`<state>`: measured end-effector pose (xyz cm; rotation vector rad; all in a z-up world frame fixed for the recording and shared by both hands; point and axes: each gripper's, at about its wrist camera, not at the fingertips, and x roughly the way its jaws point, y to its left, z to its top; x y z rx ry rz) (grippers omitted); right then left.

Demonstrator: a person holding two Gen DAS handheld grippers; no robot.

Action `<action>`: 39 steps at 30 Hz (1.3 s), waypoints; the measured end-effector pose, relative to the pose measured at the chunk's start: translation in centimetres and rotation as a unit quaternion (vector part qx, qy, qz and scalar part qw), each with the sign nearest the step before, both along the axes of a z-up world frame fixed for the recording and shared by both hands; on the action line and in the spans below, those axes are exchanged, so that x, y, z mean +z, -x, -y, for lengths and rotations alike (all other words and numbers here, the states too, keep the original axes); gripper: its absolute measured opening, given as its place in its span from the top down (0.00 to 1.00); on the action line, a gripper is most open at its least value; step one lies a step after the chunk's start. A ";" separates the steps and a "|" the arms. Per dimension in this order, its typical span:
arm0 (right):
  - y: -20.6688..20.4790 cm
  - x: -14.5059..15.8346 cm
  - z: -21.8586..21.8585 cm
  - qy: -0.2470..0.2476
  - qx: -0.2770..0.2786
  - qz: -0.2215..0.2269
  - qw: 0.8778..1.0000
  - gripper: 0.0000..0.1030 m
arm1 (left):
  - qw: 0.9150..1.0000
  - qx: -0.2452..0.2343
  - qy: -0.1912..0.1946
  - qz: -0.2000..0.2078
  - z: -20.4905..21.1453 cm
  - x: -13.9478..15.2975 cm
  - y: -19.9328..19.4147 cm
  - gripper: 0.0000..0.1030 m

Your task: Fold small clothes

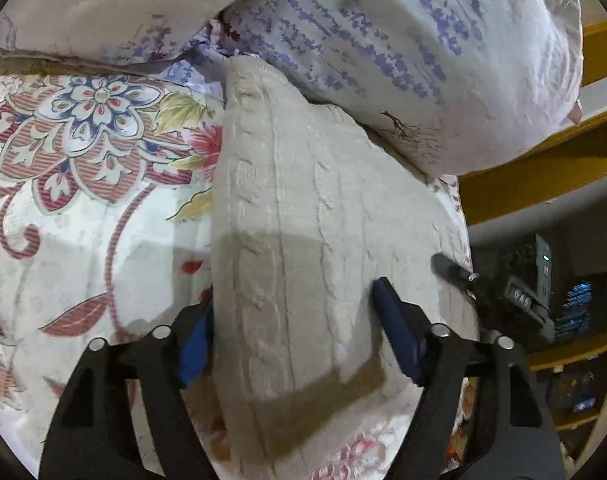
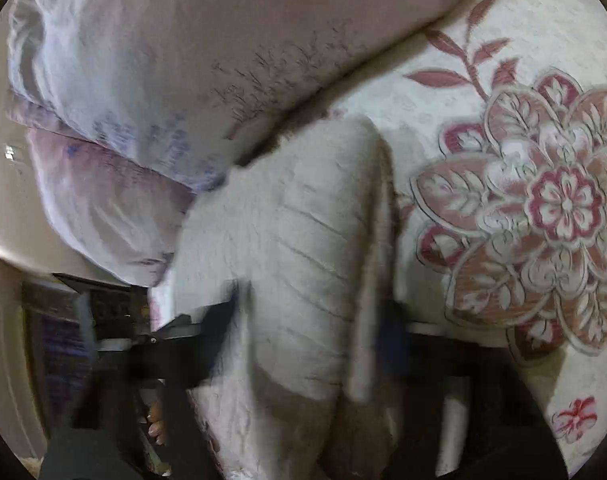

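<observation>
A cream cable-knit garment (image 1: 303,216) lies folded lengthwise on the floral bedspread (image 1: 83,200). My left gripper (image 1: 291,312) is open, its blue-padded fingers (image 1: 395,332) standing on either side of the garment's near end, just above it. The other gripper's black tip (image 1: 451,268) shows at the garment's right edge. In the right wrist view, which is motion-blurred, the same garment (image 2: 287,248) lies between the spread fingers of my right gripper (image 2: 307,328), which is open over it.
Two pillows with purple and red print (image 1: 403,40) lie against the far end of the garment. The bed's edge is at the right (image 1: 459,216), with yellow wooden shelving (image 1: 543,168) and dark clutter beyond. The bedspread also shows in the right wrist view (image 2: 543,200).
</observation>
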<state>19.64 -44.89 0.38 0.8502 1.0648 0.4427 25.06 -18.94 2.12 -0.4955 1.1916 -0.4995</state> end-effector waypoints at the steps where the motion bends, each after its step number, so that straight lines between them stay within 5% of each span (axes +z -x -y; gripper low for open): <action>1: 0.6 0.5 -0.2 -0.017 -0.005 0.012 1.000 0.69 | 1.000 -0.001 0.005 0.006 0.2 0.0 0.0 0.51; 4: 2.1 3.3 -2.1 -0.036 0.008 0.054 0.998 0.73 | 0.998 -0.014 0.062 0.026 -1.3 1.7 1.3 0.64; 8: 3.3 5.2 -7.1 -0.051 0.058 0.096 0.992 0.74 | 0.995 -0.029 0.038 0.086 -5.8 5.8 4.4 0.63; 10: 2.9 4.8 -10.4 -0.023 0.088 0.098 0.991 0.74 | 0.994 -0.025 -0.003 0.108 -8.0 6.8 5.5 0.59; 13: 1.1 2.7 -15.4 0.103 0.108 0.063 0.987 0.74 | 0.979 -0.020 -0.162 0.119 -8.6 5.0 5.2 0.49; 14: 0.6 2.0 -16.5 0.149 0.100 0.053 0.982 0.65 | 0.976 -0.021 -0.189 0.106 -9.1 3.8 4.8 0.45; 16: 0.8 3.0 -16.7 0.206 0.060 0.066 0.974 0.43 | 0.981 0.012 -0.162 0.104 -9.7 2.7 4.6 0.33; 18: 2.6 5.5 -16.1 0.256 0.013 0.103 0.961 0.37 | 0.982 0.047 -0.151 0.102 -10.2 3.6 5.3 0.31; 22: 7.4 8.7 -15.7 0.155 0.039 0.178 0.971 0.35 | 0.974 0.067 -0.157 0.147 -14.9 5.1 9.6 0.14; 26: 7.0 5.9 -20.6 0.169 0.103 0.142 0.970 0.31 | 0.972 0.080 -0.164 0.148 -17.2 5.3 13.1 0.02; 28: 5.4 3.7 -21.7 0.208 0.082 0.102 0.969 0.30 | 0.968 0.087 -0.179 0.151 -18.6 4.9 15.2 0.02; 32: 5.8 4.8 -22.5 0.243 0.045 0.112 0.962 0.29 | 0.967 0.072 -0.198 0.145 -17.5 3.4 17.3 0.02; 34: 8.4 6.0 -23.0 0.284 0.031 0.147 0.947 0.18 | 0.965 0.061 -0.210 0.147 -16.8 2.7 18.4 0.02; 35: 10.1 6.1 -23.0 0.302 0.015 0.162 0.939 0.02 | 0.963 0.055 -0.218 0.147 -16.3 2.2 18.9 0.02; 39: 14.7 3.8 -22.7 0.326 -0.007 0.157 0.932 0.01 | 0.958 0.053 -0.239 0.150 -14.8 0.9 19.5 0.02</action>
